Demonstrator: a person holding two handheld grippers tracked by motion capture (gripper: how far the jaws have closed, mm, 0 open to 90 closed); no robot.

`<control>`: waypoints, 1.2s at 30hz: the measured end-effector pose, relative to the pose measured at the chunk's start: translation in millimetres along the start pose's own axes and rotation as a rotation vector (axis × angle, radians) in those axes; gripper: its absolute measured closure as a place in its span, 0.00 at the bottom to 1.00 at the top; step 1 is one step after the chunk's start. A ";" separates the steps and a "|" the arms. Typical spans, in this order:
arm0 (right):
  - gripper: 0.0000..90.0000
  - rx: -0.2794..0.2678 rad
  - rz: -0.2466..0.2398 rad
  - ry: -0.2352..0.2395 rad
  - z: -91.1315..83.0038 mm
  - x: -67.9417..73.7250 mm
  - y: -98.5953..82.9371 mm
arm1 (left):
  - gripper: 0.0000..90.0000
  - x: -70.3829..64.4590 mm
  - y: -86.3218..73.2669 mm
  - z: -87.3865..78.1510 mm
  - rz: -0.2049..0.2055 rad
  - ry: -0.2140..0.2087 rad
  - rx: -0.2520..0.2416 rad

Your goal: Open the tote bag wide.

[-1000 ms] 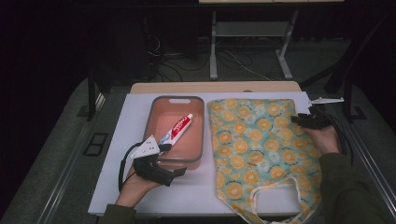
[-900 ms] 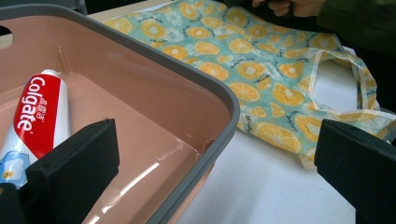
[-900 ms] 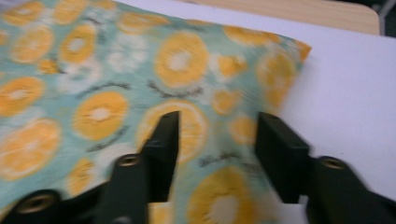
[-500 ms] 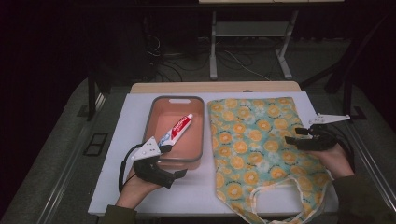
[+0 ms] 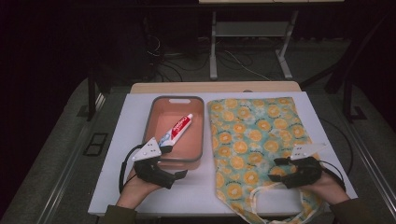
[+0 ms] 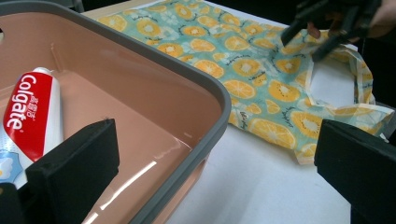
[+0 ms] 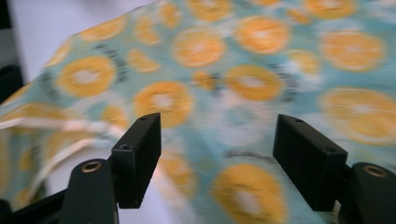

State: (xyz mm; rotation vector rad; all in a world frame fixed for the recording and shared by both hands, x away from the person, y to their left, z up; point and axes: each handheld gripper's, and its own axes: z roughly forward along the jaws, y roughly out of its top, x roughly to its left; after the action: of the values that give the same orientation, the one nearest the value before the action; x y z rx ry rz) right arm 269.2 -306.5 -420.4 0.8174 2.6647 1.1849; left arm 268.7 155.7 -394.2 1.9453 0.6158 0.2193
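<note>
Toothpaste tube (image 5: pixel 176 130): lying in pink tray (image 5: pixel 154 116), just ahead of left hand-held gripper (image 5: pixel 176 175)
Orange-print bag (image 5: pixel 254 140): flat on white worktop (image 5: pixel 133 116), under right hand-held gripper (image 5: pixel 276 171), beside tray
Left hand-held gripper: jaws wide apart, holding nothing, at tray's near corner
Right hand-held gripper: jaws apart, empty, over bag near handle (image 5: pixel 261 193)

The high view looks forward and down from above the near edge of the table (image 5: pixel 121 116), taking in the tray (image 5: pixel 150 119) and bag (image 5: pixel 254 140). The left gripper view sits low and close beside the tray (image 6: pixel 205 88), facing across to the bag (image 6: pixel 224 56). The right gripper view looks from very near at the bag (image 7: pixel 243 84); all 3 views share the bag.
</note>
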 end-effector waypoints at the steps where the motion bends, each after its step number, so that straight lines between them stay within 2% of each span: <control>1: 0.36 0.009 -0.014 0.011 1.9 4.3 0.1 | 0.00 -0.2 -0.1 0.1 0.000 0.000 0.002; 5: 0.37 0.028 -0.062 0.049 10.0 16.0 1.7 | 0.00 -1.6 -0.3 0.5 0.006 -0.002 0.003; 15: 0.46 0.095 -0.145 0.104 35.8 28.2 -0.7 | 0.00 -3.4 0.1 2.2 0.010 -0.009 0.005; 16: 0.47 0.105 -0.170 0.112 38.6 29.6 -1.2 | 0.00 -3.4 0.1 2.1 0.010 -0.009 0.006; 18: 0.49 0.115 -0.220 0.087 42.1 35.5 -2.1 | 0.00 -3.3 0.0 2.1 0.009 -0.010 0.004; 21: 0.58 0.113 -0.246 0.094 42.1 36.8 -2.3 | 0.00 -3.2 0.0 2.5 0.008 -0.011 0.006; 23: 0.63 0.109 -0.244 0.106 42.0 36.6 -2.7 | 0.00 -3.7 0.1 2.9 0.007 -0.013 0.006; 27: 0.80 0.102 -0.220 0.097 42.3 33.3 -1.9 | 0.00 -4.1 0.1 3.7 0.006 -0.014 0.005; 31: 0.96 0.093 -0.231 0.104 43.8 34.9 -1.7 | 0.00 -4.1 0.3 4.5 0.006 -0.016 0.009; 32: 0.99 0.094 -0.229 0.092 44.2 35.4 -1.2 | 0.00 -4.2 0.4 4.7 0.007 -0.017 0.009; 36: 1.00 0.094 -0.200 0.102 44.7 33.2 0.1 | 0.00 -4.4 0.8 4.6 0.009 -0.017 0.008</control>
State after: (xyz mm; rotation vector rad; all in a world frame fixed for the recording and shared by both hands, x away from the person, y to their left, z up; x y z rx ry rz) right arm 254.9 -259.9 -447.4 0.4991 2.8232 1.0877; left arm 267.1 149.6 -395.0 1.9557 0.5976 0.2062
